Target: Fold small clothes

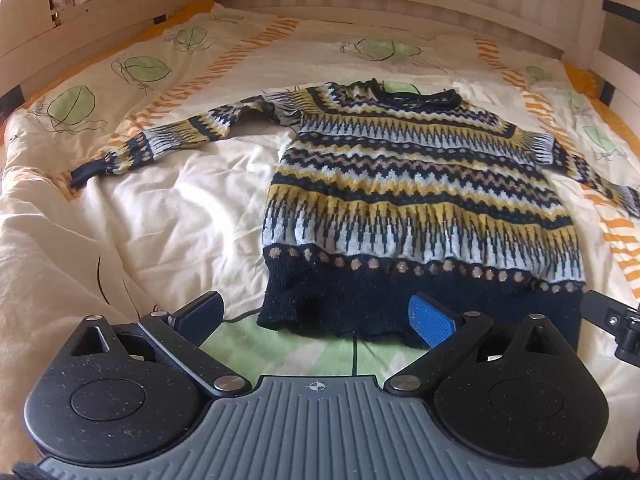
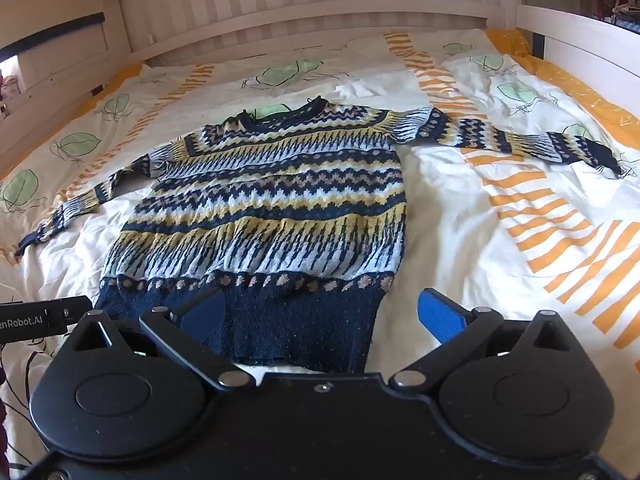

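Bed: cream duvet (image 1: 168,208), wooden rails around.
Sweater (image 1: 400,184): flat, centre; sleeves out at 9 and 3 o'clock.
Left gripper (image 1: 316,316): fingers wide apart, empty, hem corner at 12.
Right gripper (image 2: 320,312): fingers apart, empty, above hem.
Advice: pinch both layers, fold evenly.

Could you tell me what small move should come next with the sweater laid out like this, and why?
Probably bring the left gripper across to the left sleeve's cuff for a first fold inward. The sweater lies flat and unfolded on the duvet, with both sleeves spread outward. Both grippers are open and empty near the dark hem, so neither has taken hold of anything yet.
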A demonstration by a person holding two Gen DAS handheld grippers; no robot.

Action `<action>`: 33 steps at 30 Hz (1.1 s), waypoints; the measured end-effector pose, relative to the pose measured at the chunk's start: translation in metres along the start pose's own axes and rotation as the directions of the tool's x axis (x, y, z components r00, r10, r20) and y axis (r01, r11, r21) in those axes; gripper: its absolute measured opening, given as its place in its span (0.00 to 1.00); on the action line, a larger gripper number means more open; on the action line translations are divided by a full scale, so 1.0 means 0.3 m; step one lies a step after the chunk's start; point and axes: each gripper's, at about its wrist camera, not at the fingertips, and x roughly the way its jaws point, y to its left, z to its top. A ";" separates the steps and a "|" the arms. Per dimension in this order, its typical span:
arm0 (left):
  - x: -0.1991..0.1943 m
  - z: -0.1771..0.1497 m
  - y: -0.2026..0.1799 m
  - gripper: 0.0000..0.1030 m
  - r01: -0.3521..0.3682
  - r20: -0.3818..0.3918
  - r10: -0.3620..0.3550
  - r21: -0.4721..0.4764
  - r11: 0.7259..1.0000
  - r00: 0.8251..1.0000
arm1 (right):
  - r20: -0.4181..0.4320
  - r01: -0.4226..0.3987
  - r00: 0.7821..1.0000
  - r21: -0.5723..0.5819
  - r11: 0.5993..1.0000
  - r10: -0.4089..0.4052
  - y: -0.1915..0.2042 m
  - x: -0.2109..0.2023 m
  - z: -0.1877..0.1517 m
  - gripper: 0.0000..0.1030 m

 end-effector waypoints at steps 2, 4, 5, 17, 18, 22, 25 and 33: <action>0.002 0.001 0.000 0.98 0.000 -0.004 0.000 0.001 1.000 1.000 | -0.005 -0.001 1.000 0.003 1.000 0.001 0.000 0.000 0.000 0.99; 0.003 0.004 0.000 0.98 0.002 -0.005 -0.002 0.001 1.000 1.000 | -0.004 0.001 1.000 0.005 1.000 0.000 0.001 -0.003 -0.001 0.99; 0.003 0.005 0.000 0.98 0.002 -0.005 -0.002 0.002 1.000 1.000 | -0.002 0.002 1.000 0.005 1.000 -0.002 0.003 -0.006 -0.001 0.99; 0.007 -0.006 -0.003 0.98 -0.003 -0.002 0.003 0.004 1.000 1.000 | -0.018 -0.010 1.000 0.017 1.000 0.010 -0.011 -0.004 0.006 0.99; 0.008 -0.006 -0.003 0.98 -0.003 -0.002 0.003 0.004 1.000 1.000 | -0.018 -0.010 1.000 0.018 1.000 0.011 0.001 -0.003 -0.001 0.99; 0.008 -0.005 -0.004 0.98 -0.004 -0.003 0.004 0.005 1.000 1.000 | -0.032 -0.024 0.999 0.034 0.999 0.025 -0.010 -0.002 0.008 0.99; 0.011 -0.007 -0.003 0.98 -0.003 -0.004 0.003 0.005 1.000 1.000 | -0.036 -0.029 0.999 0.037 0.999 0.030 -0.007 0.003 0.005 0.99; 0.015 -0.010 -0.004 0.98 -0.003 -0.006 0.003 0.005 1.000 1.000 | -0.043 -0.038 0.998 0.038 0.999 0.040 0.005 0.012 0.000 0.99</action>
